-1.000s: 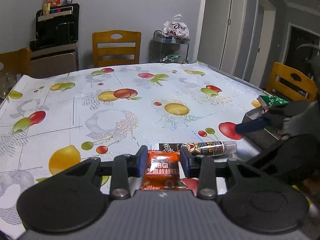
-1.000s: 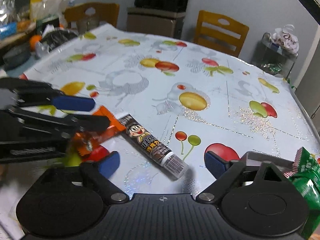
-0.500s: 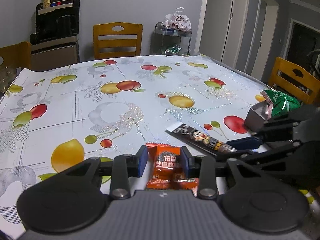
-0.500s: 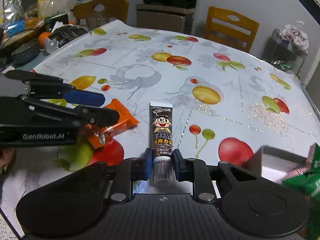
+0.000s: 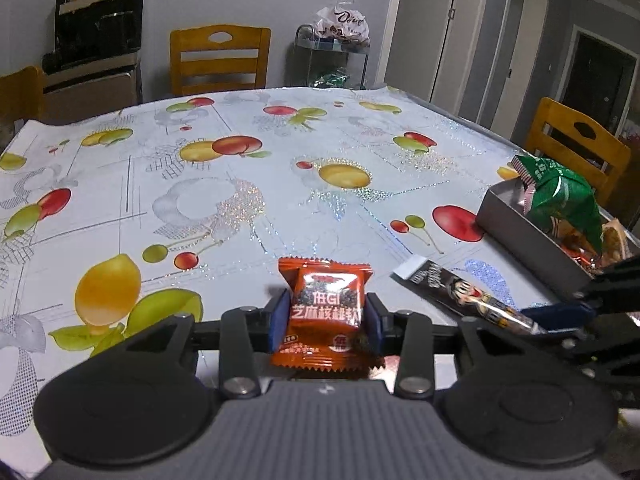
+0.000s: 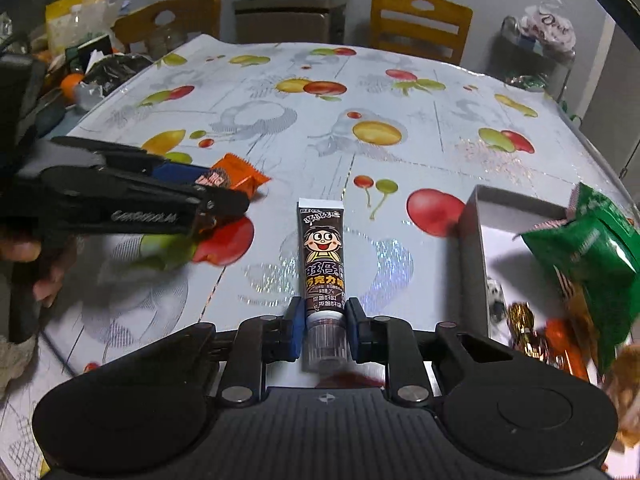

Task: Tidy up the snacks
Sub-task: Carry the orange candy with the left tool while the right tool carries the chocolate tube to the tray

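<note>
on the fruit cloth [image 5: 280, 200], my left gripper [image 5: 326, 316] clamps the orange pack [image 5: 324, 312], my right gripper [image 6: 322, 326] the tube [image 6: 322, 256], probably bound for the box [image 5: 520, 236].

I see the bench [image 5: 280, 216] under a glossy cloth printed with fruit. Beyond its far edge stands a wooden chair [image 5: 219, 60], with a black appliance on a grey cabinet [image 5: 94, 40] to its left and a wire rack [image 5: 332, 60] carrying a white plastic bag [image 5: 342, 24] to its right. Another wooden chair [image 5: 576, 140] stands at the right side, before pale doors [image 5: 452, 28].
</note>
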A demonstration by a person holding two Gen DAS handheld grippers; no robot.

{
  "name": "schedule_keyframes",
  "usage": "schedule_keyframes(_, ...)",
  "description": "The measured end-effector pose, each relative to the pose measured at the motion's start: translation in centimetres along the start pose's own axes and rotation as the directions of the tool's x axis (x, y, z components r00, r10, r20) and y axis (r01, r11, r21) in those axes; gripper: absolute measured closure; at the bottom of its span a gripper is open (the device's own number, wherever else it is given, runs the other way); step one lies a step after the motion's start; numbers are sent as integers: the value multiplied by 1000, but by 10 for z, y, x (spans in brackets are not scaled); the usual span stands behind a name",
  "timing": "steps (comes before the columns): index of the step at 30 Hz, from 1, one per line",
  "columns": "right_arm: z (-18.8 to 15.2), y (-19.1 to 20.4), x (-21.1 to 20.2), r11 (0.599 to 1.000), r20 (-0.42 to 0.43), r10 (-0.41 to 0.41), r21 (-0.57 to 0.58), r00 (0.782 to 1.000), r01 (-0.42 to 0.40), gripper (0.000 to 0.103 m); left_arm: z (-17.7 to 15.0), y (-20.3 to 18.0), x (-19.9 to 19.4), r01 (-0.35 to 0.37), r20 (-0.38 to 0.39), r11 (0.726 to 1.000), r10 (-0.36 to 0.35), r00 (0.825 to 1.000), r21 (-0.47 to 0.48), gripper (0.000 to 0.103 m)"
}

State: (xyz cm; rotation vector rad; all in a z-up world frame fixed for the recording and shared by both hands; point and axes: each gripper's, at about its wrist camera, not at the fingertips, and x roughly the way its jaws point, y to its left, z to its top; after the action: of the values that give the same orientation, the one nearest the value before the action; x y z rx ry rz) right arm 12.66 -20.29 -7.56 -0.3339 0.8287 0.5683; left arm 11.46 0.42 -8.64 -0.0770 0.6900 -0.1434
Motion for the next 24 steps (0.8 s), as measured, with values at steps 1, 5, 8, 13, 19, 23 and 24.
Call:
schedule_keyframes(1, -1, 2, -1, 1000, 3, -4, -2, 1000, 4, 79, 0, -1, 0, -4, 2, 1000, 4, 1000, 8, 66)
schedule_keyframes(5, -1, 4, 0, 1000, 14, -3, 4, 1000, 3, 70, -2, -4, 2, -17, 8, 999, 17, 1000, 30, 66)
schedule_keyframes(8, 2, 5, 3, 1000, 29, 2, 17, 1000, -3, 59, -2, -6, 2, -22, 10, 999, 22, 1000, 39, 66)
schedule_keyframes(13, 6, 10, 10, 1000, 51, -17, 7, 999, 16, 53, -2, -7, 3, -27, 13, 998, 27, 1000, 52, 66)
schedule_keyframes(19, 6, 7, 13, 999, 61, -1, 41, 998, -1, 53, -2, -8, 4, -29, 14, 998, 28, 1000, 60, 66)
schedule_keyframes(23, 5, 7, 14, 999, 74, 3, 50, 997, -7, 53, -3, -8, 5, -24, 20, 997, 23, 1000, 68, 63)
schedule_keyframes(24, 5, 6, 15, 999, 78, 6, 52, 997, -10, 53, -3, -8, 5, -21, 22, 997, 20, 1000, 70, 63)
